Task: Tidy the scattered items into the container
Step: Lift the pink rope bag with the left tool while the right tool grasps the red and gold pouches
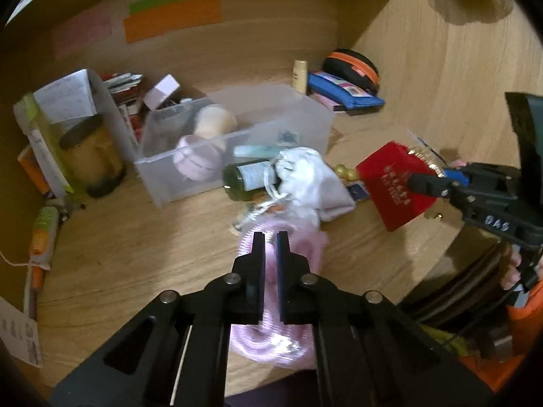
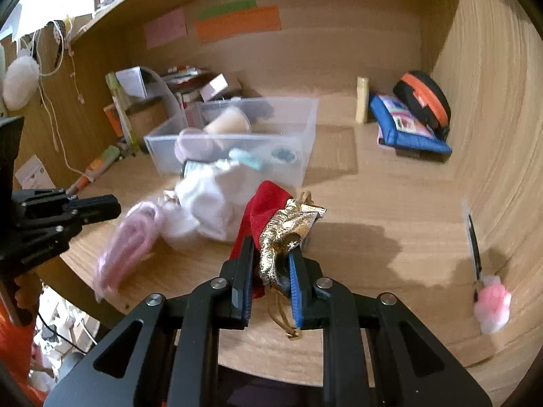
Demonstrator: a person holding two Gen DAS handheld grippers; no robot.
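A clear plastic bin point(image 1: 244, 156) point(image 2: 305, 129) stands at the middle of the wooden desk and holds a pink jar, a beige jar and small items. In front of it lie a white drawstring pouch point(image 1: 305, 183) point(image 2: 210, 207), a green bottle point(image 1: 244, 176) and a pink coiled cable in a bag point(image 1: 271, 335) point(image 2: 125, 244). My left gripper point(image 1: 270, 237) hovers over the pink cable, jaws nearly shut with a narrow gap, nothing visibly clamped. My right gripper point(image 2: 271, 247) point(image 1: 427, 183) is shut on a red pouch with a gold top point(image 2: 275, 224) point(image 1: 393, 183), held above the desk.
A blue pouch point(image 2: 407, 129) and a black-orange case point(image 2: 424, 98) lie at the back right beside a small beige bottle point(image 2: 361, 100). A boxy organiser with a dark jar point(image 1: 91, 156) stands back left. A pink pompom pen point(image 2: 488, 295) lies far right. Wooden walls enclose the desk.
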